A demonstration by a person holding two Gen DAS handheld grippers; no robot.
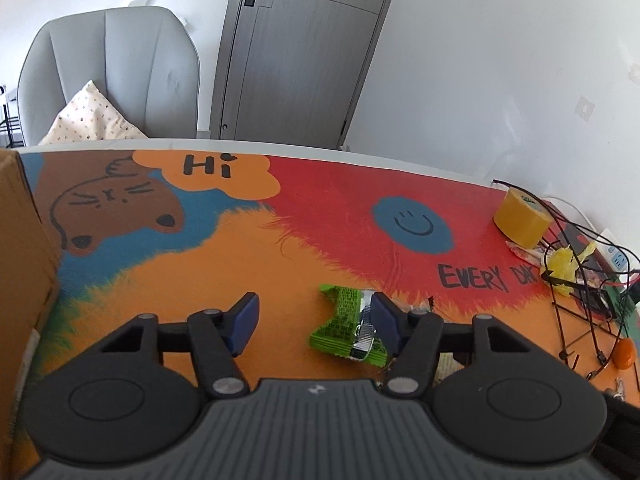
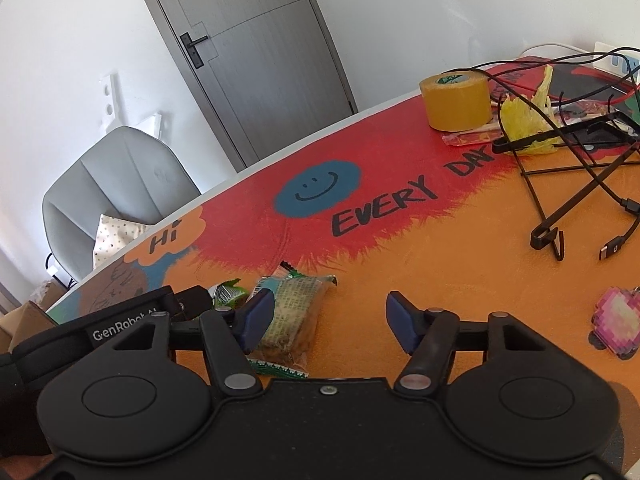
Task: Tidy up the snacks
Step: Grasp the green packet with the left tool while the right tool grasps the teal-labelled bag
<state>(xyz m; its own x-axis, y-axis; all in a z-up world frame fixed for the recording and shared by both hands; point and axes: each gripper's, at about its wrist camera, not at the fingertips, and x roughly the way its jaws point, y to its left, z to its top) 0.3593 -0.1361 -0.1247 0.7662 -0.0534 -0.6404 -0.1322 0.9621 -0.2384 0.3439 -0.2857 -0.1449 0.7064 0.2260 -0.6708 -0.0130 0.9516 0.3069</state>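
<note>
Left wrist view sits close above the table mat (image 1: 248, 264), looking forward and down along its fingers toward the grey door (image 1: 296, 52) and chair (image 1: 112, 68). Right wrist view looks likewise from further right, tilted. Both share the blue smiley (image 1: 412, 224), yellow tape roll (image 1: 520, 216) and green snack packet (image 1: 340, 320)

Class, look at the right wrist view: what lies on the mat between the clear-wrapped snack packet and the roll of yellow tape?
Only bare mat: its blue smiley face and the printed words EVERY DAY. Nothing stands between the snack packet and the tape roll in the right wrist view.
</note>
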